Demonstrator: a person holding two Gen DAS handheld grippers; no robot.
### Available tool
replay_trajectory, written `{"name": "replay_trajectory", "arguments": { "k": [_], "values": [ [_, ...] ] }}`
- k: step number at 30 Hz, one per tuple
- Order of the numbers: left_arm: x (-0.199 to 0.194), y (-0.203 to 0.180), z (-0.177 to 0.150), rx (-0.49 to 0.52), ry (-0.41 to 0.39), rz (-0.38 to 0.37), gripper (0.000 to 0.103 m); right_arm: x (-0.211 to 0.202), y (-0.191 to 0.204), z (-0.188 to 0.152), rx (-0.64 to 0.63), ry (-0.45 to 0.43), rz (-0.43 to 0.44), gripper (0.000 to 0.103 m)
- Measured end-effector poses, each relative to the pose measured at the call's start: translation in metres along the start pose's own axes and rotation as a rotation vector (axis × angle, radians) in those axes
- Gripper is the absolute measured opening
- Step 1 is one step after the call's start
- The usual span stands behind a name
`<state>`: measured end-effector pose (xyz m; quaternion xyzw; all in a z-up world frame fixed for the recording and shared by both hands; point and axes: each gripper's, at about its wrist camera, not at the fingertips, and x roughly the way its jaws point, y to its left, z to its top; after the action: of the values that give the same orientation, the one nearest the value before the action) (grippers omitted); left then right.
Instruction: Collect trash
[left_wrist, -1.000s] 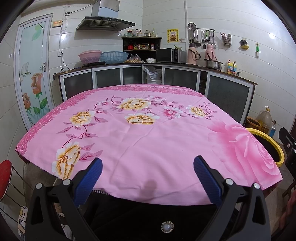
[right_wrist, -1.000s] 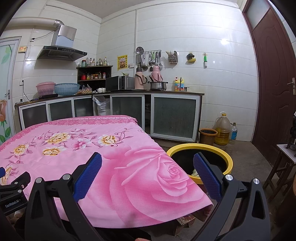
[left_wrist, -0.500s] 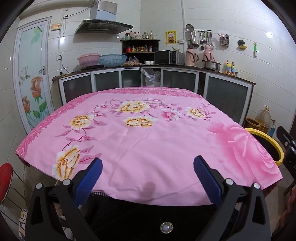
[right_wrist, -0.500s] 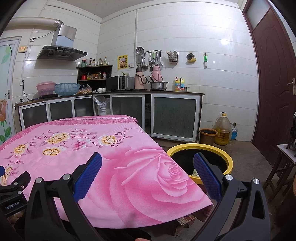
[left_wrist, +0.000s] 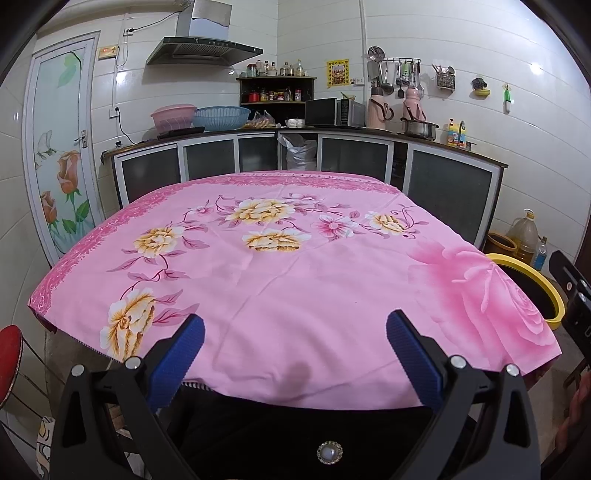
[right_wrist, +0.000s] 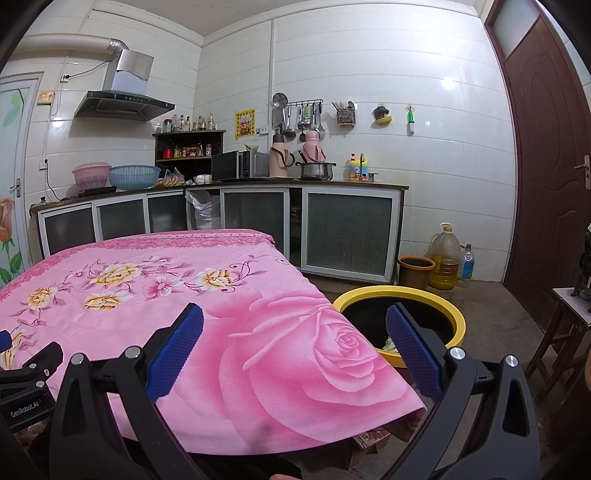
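A table under a pink flowered cloth (left_wrist: 295, 280) (right_wrist: 207, 306) fills both views, and I see no loose trash on it. A yellow-rimmed black bin (right_wrist: 402, 295) (left_wrist: 532, 277) stands on the floor off the table's right corner, with pale scraps (right_wrist: 389, 343) inside. My left gripper (left_wrist: 295, 332) hangs open at the table's near edge, nothing between its blue pads. My right gripper (right_wrist: 294, 328) is open too, over the near right corner, its right finger (right_wrist: 413, 347) in front of the bin.
Kitchen cabinets (right_wrist: 347, 232) and a cluttered counter run along the far wall. An oil jug (right_wrist: 445, 258), a bottle and a brown pot (right_wrist: 415, 271) stand on the floor by a dark door (right_wrist: 546, 184). A red stool (left_wrist: 9, 350) is at left, a small table (right_wrist: 572, 306) at right.
The left wrist view has tilted up slightly, so the table sits a little lower in frame. The right gripper has stayed put. Both remain open and empty.
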<state>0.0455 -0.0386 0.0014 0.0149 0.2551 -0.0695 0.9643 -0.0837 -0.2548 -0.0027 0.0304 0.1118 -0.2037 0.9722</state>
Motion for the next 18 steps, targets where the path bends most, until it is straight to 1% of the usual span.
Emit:
{"name": "replay_trajectory", "arguments": {
  "k": [18],
  "values": [
    [0.0019, -0.0004, -0.0018, 0.001, 0.005, 0.0, 0.095, 0.0004, 0.0001, 0.0002, -0.001, 0.002, 0.001, 0.095]
  ]
}}
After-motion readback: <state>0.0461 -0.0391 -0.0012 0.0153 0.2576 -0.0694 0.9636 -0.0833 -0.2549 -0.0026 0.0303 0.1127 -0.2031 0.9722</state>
